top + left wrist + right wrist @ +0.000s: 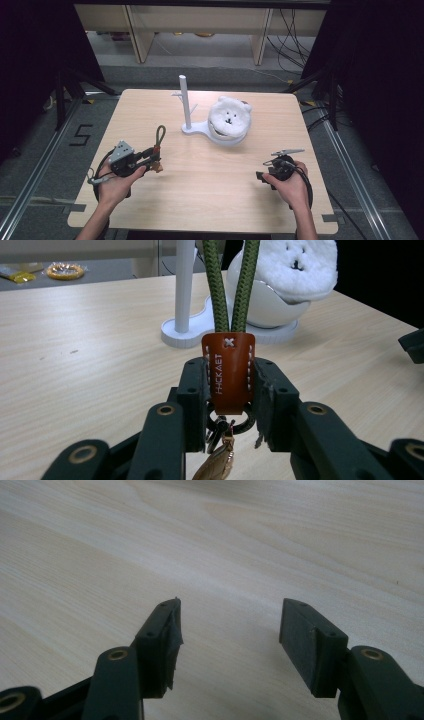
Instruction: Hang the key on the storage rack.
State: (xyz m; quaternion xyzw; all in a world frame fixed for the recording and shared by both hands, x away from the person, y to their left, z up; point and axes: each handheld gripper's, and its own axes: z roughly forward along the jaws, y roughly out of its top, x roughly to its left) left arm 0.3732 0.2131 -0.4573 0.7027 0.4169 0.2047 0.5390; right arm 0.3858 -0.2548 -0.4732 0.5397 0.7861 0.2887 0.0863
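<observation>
Keychain [228,370]: it sits pinched in the left gripper [150,159] at the near left of the table [210,200], the jaws pressed against both sides of its brown leather tab, with the green cord loop [159,135] standing up above and a metal ring and small gold charm [217,462] dangling below. It looks light, so weight should be no trouble; what matters is that most of it is floppy. The cord is soft braid and will likely sag or swing if the hand tilts, and the charm hangs free and may sway. The stitched leather tab seems the stiffest and flattest part, a sound place to take hold, since it leaves the loop open and upright for slipping over something. Leather between rubbery pads ought not to slip much. Toward the far middle stands a white stand [186,107] with a tall post and little side pegs, and just to its right a fluffy white bear [229,120] resting on the same base. The right gripper [267,176] waits at the near right, jaws spread wide over bare wood, holding nothing.
</observation>
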